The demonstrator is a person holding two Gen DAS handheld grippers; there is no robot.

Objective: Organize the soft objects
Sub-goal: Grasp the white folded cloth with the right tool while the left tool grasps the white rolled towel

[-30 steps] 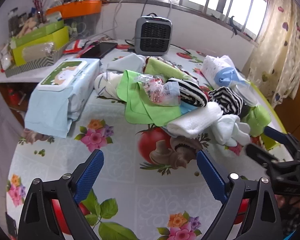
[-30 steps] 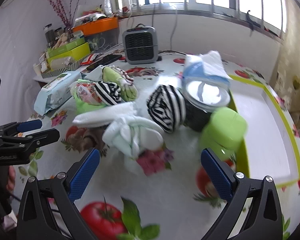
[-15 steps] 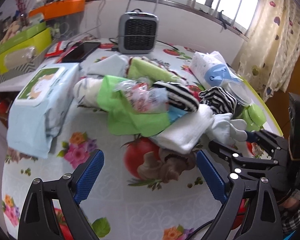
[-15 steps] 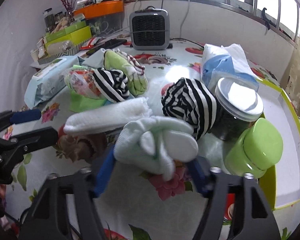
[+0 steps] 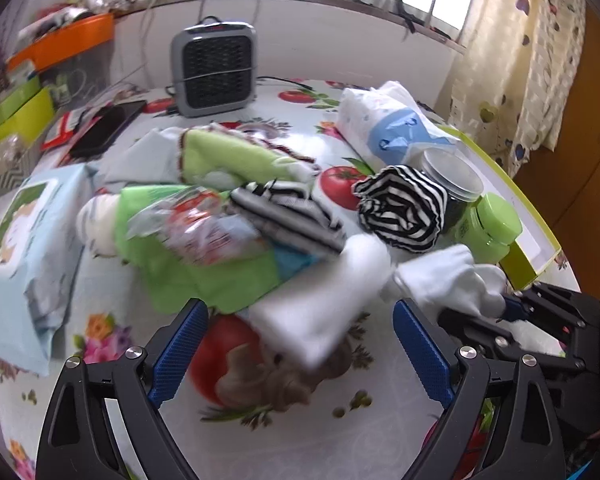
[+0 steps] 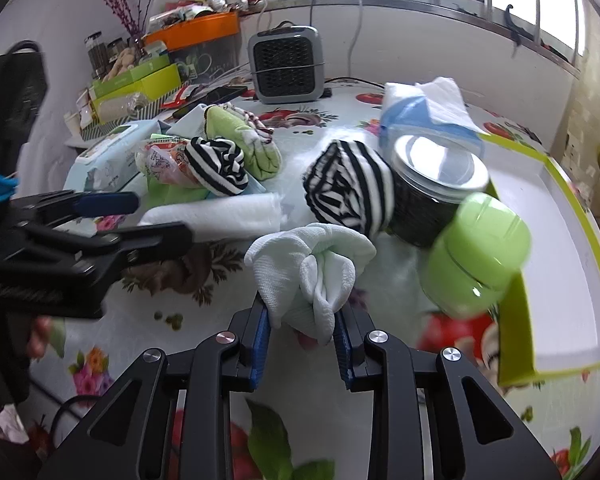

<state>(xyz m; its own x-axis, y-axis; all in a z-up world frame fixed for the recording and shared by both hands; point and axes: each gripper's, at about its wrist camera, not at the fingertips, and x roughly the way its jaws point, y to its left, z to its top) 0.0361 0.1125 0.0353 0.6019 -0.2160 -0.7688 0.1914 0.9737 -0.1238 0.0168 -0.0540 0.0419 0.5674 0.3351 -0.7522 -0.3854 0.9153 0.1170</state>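
The right tool [image 6: 300,336] is closing on a soft, bumpy white sock bundle [image 6: 312,268], its blue pads squeezing it. The left tool [image 5: 300,344] gapes wide and empty over the shiny flowery surface [image 5: 260,420] by the window

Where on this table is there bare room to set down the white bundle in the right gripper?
The white-floored tray with the green rim, right of the green jar, is bare. So is the tablecloth in front of the left gripper. Crowded: the cloth pile from the wipes pack to the striped roll.
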